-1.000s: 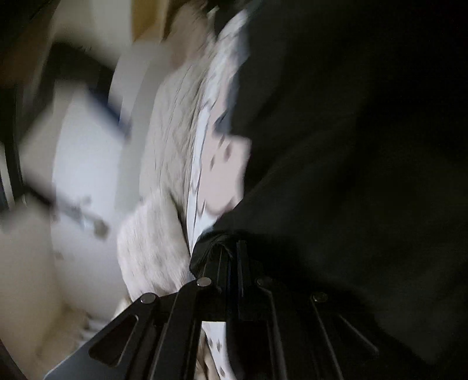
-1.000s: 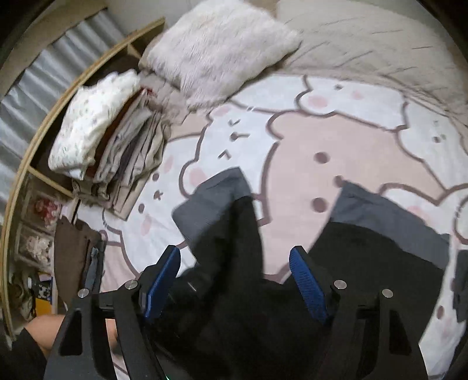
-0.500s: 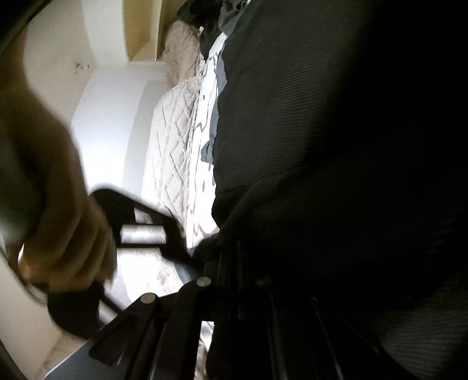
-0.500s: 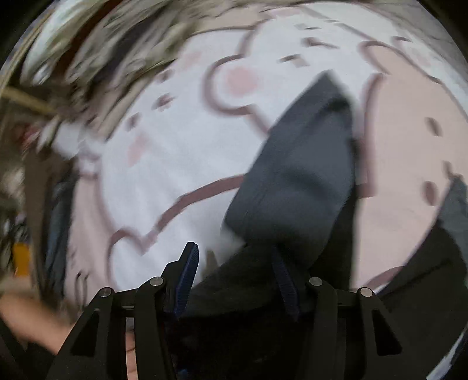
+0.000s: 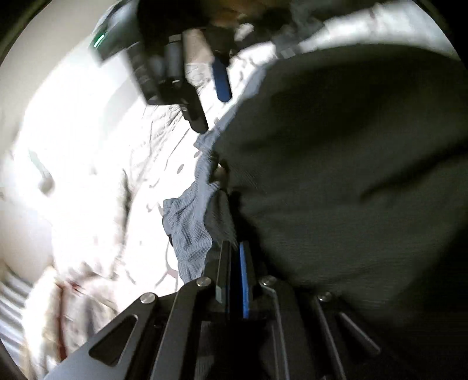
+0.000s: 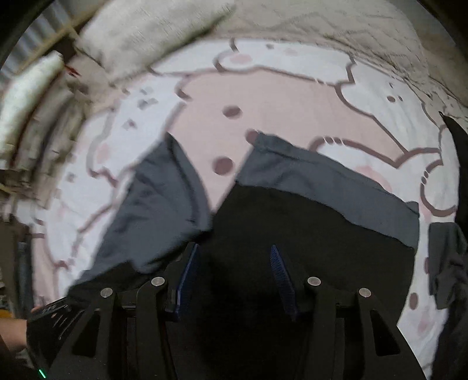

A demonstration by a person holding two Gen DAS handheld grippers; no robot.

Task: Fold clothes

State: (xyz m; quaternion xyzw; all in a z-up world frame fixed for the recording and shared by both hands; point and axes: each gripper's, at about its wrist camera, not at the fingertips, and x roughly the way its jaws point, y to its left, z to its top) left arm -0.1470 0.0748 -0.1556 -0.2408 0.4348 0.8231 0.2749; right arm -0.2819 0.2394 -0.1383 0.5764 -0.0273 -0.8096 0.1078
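Note:
A black garment with grey cuffs [image 6: 321, 233] lies on the bear-print bed sheet [image 6: 278, 96]. One grey cuff [image 6: 158, 198] sits at the left, the other [image 6: 336, 187] at the right. My right gripper [image 6: 234, 263] is open just above the black cloth, with nothing between its pads. In the left wrist view the garment [image 5: 336, 175] fills the right side. My left gripper [image 5: 234, 263] is shut on its edge, beside a pale grey-blue part [image 5: 190, 228]. The right gripper [image 5: 187, 87] shows above, blurred.
A fluffy cushion [image 6: 152, 32] and a stack of folded clothes [image 6: 35, 96] lie at the far left of the bed. A quilted beige blanket [image 6: 336, 26] runs along the back. More dark cloth [image 6: 447, 263] lies at the right edge.
My right gripper has opened and let go of the grey cuff, which now lies flat at the left. My left gripper still holds the garment and has swung round.

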